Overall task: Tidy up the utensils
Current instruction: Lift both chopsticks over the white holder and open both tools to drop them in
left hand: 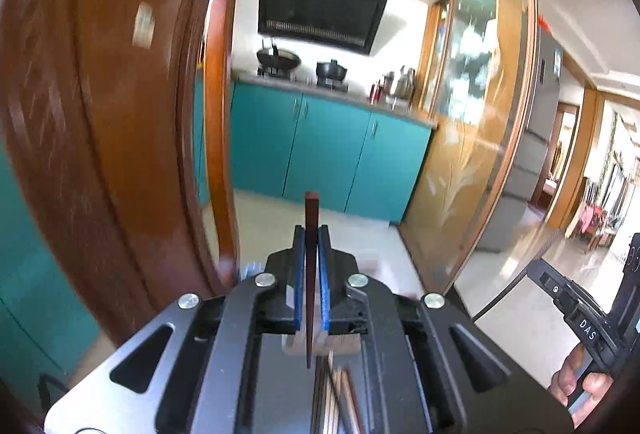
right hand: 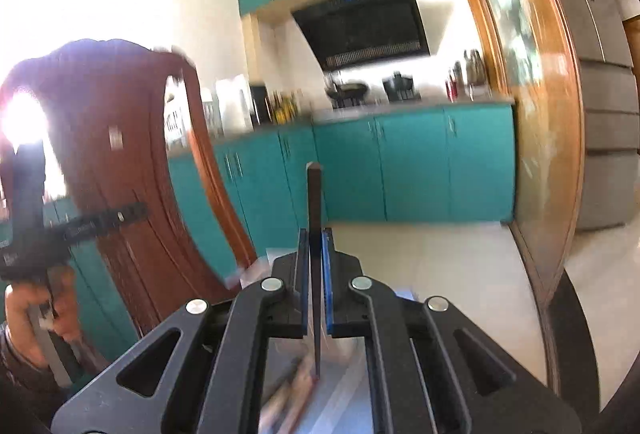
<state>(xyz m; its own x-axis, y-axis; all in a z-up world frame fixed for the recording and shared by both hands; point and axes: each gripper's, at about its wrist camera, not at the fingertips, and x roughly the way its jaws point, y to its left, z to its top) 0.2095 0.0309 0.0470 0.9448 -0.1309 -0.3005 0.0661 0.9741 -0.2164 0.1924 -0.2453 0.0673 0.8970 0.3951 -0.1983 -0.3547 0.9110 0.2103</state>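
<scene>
Upright, one chopstick (left hand: 311, 234) apiece (perhaps) — clamped.

The left gripper (left hand: 311, 246) was clamped on a reddish-brown chopstick (left hand: 311, 234) that stood upright between its blue pads (left hand: 325, 274), its blunt end rising above them. Below the jaws lay more chopsticks (left hand: 342, 398), blurred. Ahead stood a wooden chair back (left hand: 120, 94), teal cabinets (left hand: 320, 154) and a black range hood (left hand: 320, 10); at the right edge a hand (left hand: 580, 382) gripped a black handle.
</scene>
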